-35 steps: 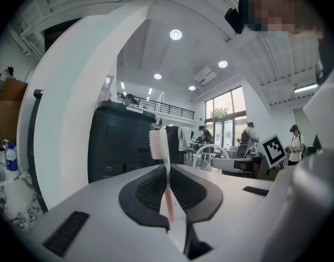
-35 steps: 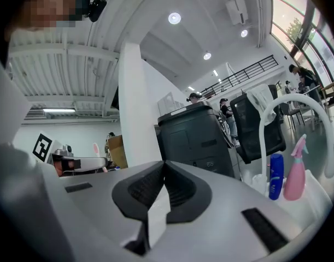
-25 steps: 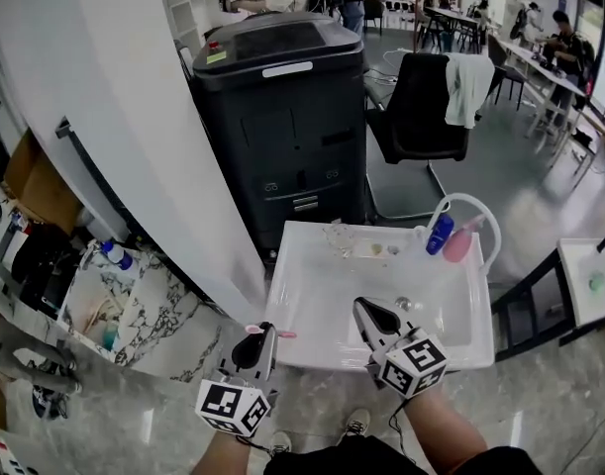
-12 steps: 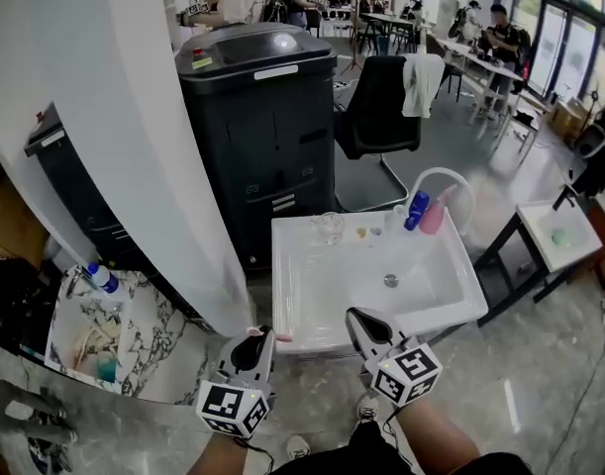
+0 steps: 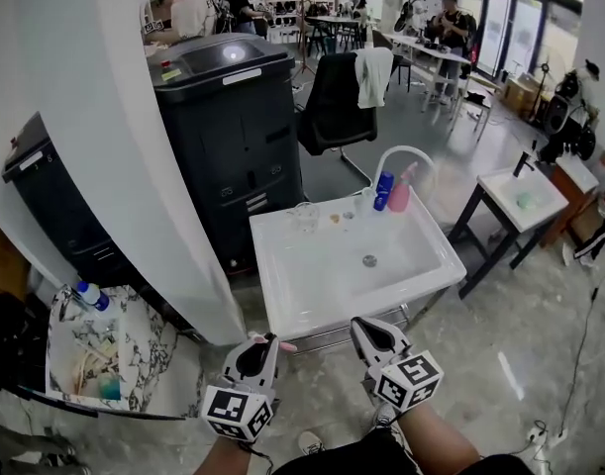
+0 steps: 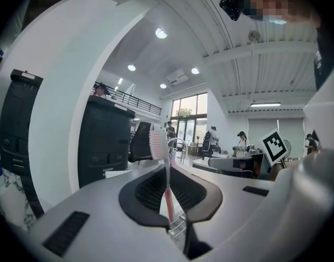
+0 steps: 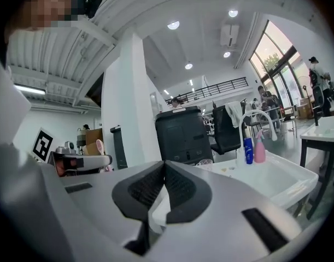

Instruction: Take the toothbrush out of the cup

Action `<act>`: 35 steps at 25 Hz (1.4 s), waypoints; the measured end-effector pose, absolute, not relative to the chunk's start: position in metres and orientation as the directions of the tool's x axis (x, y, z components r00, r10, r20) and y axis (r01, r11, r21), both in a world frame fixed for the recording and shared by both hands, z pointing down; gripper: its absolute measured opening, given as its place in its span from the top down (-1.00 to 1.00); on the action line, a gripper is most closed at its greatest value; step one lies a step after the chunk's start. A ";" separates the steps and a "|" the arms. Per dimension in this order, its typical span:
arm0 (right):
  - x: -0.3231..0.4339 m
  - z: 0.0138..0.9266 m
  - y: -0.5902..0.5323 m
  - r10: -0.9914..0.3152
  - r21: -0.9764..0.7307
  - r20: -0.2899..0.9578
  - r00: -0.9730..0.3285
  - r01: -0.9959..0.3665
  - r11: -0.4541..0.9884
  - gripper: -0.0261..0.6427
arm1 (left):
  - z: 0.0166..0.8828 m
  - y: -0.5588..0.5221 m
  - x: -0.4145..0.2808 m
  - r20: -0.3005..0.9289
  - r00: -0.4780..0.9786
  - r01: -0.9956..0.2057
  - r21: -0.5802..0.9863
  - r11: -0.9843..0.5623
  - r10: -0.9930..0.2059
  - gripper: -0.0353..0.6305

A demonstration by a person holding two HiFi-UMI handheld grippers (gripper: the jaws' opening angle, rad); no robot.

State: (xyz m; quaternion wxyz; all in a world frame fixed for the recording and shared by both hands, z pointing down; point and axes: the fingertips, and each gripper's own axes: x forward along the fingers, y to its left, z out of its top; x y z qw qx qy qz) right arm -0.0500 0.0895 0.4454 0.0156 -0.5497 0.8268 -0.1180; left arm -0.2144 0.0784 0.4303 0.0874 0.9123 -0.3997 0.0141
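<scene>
Since the earlier frames the white sink (image 5: 282, 300) has slid further ahead of both sets of fingers. In the head view it now lies apart from them, where before they hung just at its near rim. The clear cup (image 5: 304, 216) stands on the sink's far rim, well ahead of the fingers. The pink toothbrush (image 5: 278, 345) is out of it, sticking from the left gripper (image 5: 258, 350) toward the right gripper (image 5: 374, 335).

In the left gripper view the fingers pinch the toothbrush (image 6: 167, 192) low on its handle, and the bristle head stands above their tips.

In the right gripper view the fingers (image 7: 172, 187) are pressed together on nothing, with the cup (image 7: 204, 162) far ahead.

As I judge it, the risk is the grip. A slim handle pinched near one end can pivot or slip if the hand swings, and the toothbrush would drop to the floor.
</scene>
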 end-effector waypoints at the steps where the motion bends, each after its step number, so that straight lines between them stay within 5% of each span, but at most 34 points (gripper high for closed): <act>1: -0.049 0.444 0.094 -0.916 -0.208 0.104 -0.388 -0.909 0.362 0.87 | 0.430 0.083 -0.214 0.098 0.684 -0.729 0.141 -0.670 -0.723 0.79; 35: -0.029 0.432 0.128 -0.931 -0.176 0.096 -0.351 -0.927 0.332 0.87 | 0.423 0.110 -0.188 0.097 0.720 -0.694 0.122 -0.709 -0.688 0.79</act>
